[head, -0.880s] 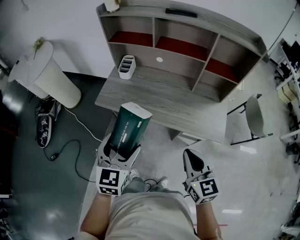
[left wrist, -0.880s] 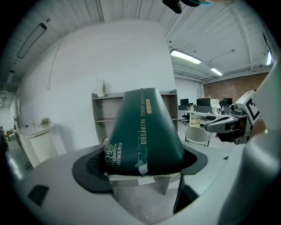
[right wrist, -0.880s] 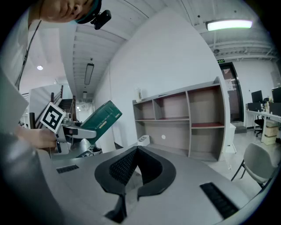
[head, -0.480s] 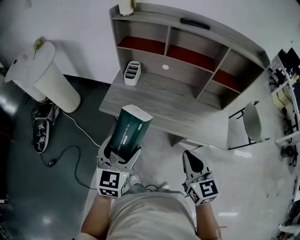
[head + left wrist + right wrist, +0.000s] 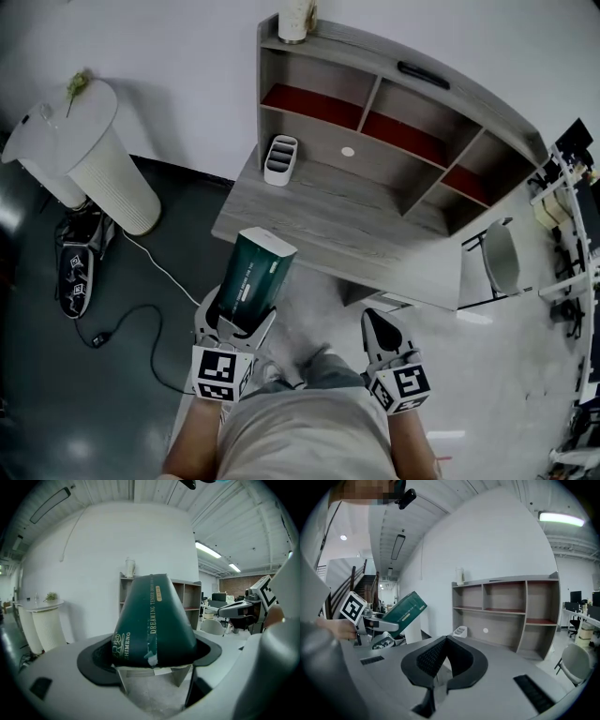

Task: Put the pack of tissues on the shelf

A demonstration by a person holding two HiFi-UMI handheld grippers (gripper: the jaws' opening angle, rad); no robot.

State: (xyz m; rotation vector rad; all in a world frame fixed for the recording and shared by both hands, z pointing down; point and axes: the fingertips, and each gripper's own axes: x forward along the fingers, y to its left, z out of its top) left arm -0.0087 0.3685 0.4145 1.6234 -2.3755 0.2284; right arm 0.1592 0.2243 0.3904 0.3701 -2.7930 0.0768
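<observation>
Grey wooden desk with cubby shelf ahead.
Clamping dark green rectangular pack of tissues in left gripper; holding right gripper with jaws pressed together, empty.

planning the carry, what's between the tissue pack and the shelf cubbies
Only the grey desktop, bare apart from a white holder at its left end, per the head view.

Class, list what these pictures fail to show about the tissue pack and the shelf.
Pack of tissues: its lower end, head view, hidden within the left tool.
Shelf: middle compartments, left gripper view, blocked by the pack.
Pale vessel on the shelf top: head view, cut by the top edge.
Dark flat item, head view: too small to identify.
</observation>
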